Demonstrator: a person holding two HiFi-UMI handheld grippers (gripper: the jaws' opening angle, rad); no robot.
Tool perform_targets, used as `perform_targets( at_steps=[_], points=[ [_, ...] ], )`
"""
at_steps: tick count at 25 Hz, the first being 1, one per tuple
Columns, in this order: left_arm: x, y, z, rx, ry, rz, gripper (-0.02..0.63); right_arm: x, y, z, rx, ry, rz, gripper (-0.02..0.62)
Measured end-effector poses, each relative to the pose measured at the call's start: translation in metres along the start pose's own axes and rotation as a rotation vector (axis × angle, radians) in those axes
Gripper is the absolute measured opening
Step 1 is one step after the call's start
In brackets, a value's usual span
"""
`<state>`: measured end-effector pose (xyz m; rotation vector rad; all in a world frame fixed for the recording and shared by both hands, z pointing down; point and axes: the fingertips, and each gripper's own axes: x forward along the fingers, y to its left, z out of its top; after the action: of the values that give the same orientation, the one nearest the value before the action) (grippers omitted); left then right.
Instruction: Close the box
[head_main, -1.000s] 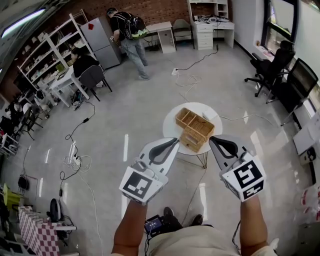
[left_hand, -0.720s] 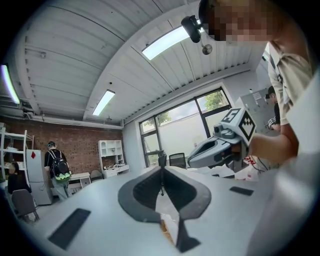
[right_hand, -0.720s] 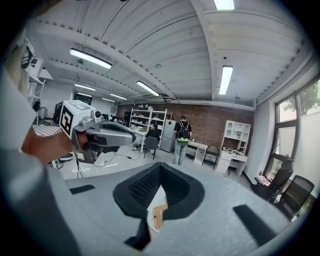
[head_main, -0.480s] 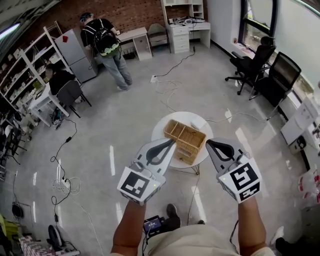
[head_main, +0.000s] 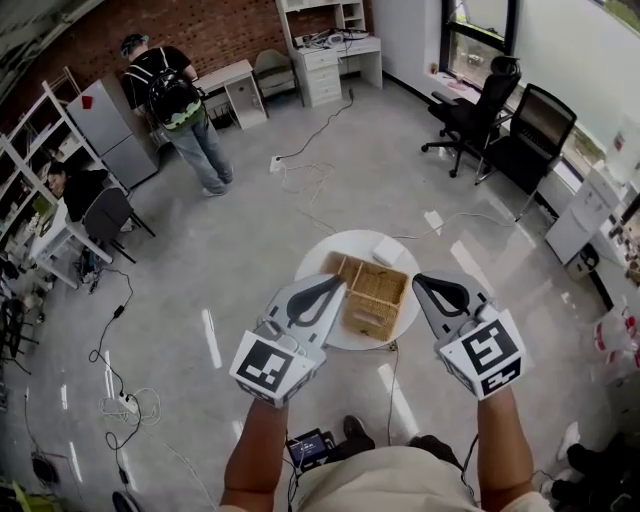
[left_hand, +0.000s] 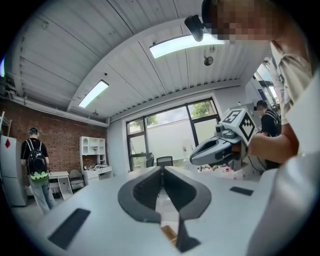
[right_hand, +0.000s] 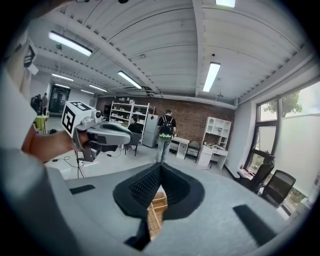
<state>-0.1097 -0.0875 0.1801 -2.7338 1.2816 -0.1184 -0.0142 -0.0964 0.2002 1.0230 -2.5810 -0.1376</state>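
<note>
A light-brown woven box (head_main: 372, 296) is set on a round white tabletop (head_main: 345, 244) and lies open, its two shallow halves spread side by side, both facing up. The far-left half is split by inner dividers. The near half, plain inside, is placed toward the tabletop's near edge.

Left gripper (head_main: 342, 282): light grey shell, black ribbed pads tapering to a point, marker cube (head_main: 268, 366) at the rear with black-and-white squares. Right gripper (head_main: 420, 281): same build, its own cube (head_main: 486, 352) with a different pattern. Flat black strips (left_hand: 70, 228) set in the grey shells. Person wears a pale beige top (head_main: 400, 484) with a short sleeve (left_hand: 292, 75) and dark shoes (head_main: 355, 429). Black head camera (left_hand: 194, 26). Thin dark cable (head_main: 466, 468) beside the right forearm.
</note>
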Motion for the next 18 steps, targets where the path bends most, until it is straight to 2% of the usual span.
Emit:
perform_targets(
  at_steps=[5,18],
  points=[
    [0.012,0.023,-0.027,-0.017,0.001,-0.045,0.02,0.025,-0.006,-0.012,0.024,0.023,-0.02,-0.006],
    [0.057,0.045,-0.083,-0.066,0.084,-0.019,0.02,0.075,-0.037,-0.056,0.03,0.031,0.04,-0.006]
  ],
)
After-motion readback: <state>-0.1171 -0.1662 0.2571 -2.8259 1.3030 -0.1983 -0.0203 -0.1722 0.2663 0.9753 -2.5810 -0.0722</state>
